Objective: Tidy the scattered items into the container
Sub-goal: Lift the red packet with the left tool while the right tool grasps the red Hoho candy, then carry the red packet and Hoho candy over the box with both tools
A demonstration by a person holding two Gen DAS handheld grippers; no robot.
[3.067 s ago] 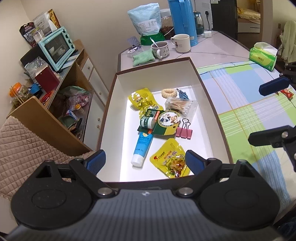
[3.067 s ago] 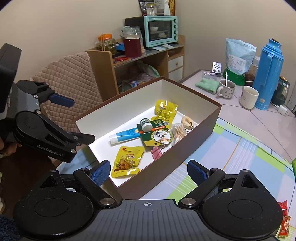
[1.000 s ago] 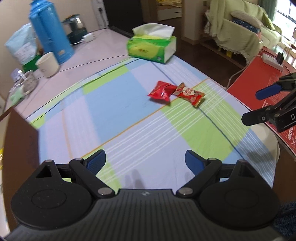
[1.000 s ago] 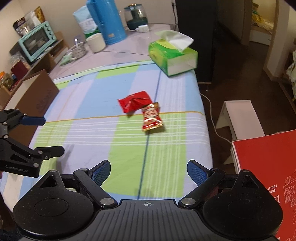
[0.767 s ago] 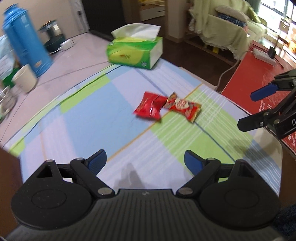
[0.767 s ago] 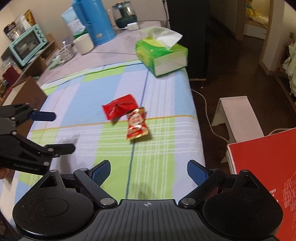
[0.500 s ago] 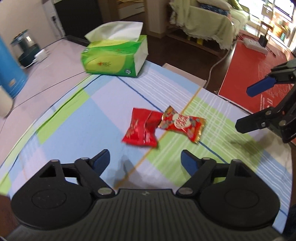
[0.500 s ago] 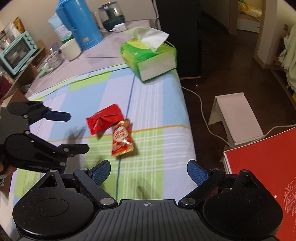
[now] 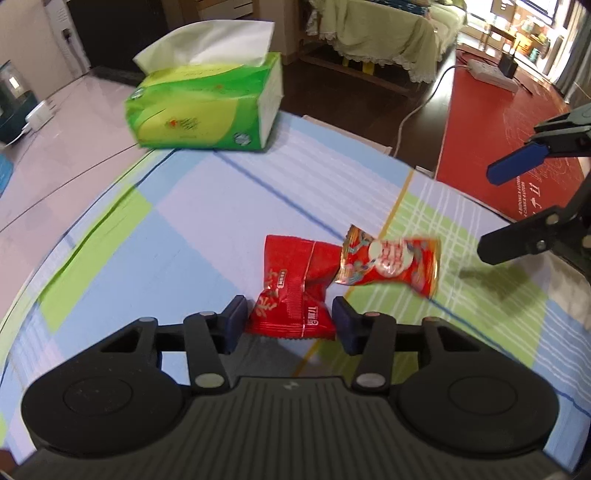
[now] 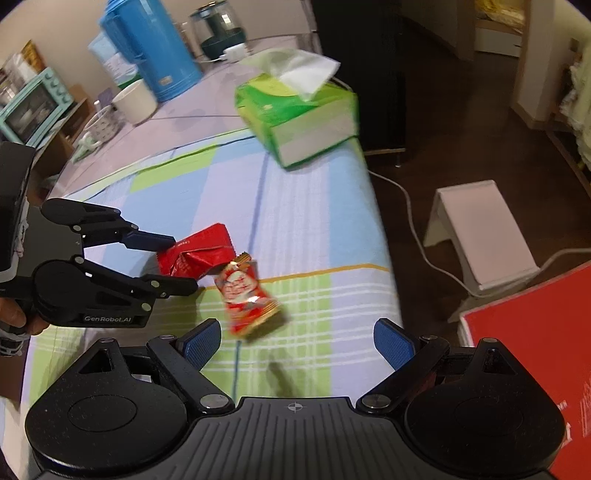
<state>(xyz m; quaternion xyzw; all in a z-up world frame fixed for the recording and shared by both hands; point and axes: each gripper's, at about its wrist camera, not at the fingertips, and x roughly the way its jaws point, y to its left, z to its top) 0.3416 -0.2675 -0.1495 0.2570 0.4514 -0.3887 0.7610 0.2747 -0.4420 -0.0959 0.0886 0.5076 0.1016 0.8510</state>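
my left gripper [image 9: 288,323] sits low over the checked tablecloth [image 9: 192,229] with its two blue pads either side of the near end of the plain red snack packet [image 9: 295,280]. the pads look right at the packet's edges, but i cannot tell whether they are pressing it, so whether the jaws have closed on it is unclear. my right gripper [image 10: 297,341] is wide open with nothing between its pads, hovering short of the packets.

two snack packets lie on the cloth: the plain red one, and just beyond it a red printed packet [image 9: 388,260] with a white round patch, its corner touching or overlapping the first. past them stands one green tissue box [image 9: 207,107] with a white tissue sticking up, at the cloth's far edge.

the left view alone shows a red mat [image 9: 495,147] on the floor and a draped sofa [image 9: 376,33] far back. the right view alone shows my left gripper [image 10: 173,262] from the side at the plain packet [image 10: 197,254], a hand [image 10: 18,317] behind it, a white step stool [image 10: 480,229], one blue thermos [image 10: 151,48], two mugs [image 10: 135,101] and a teal toaster oven [image 10: 29,107]. the container does not appear in either view.
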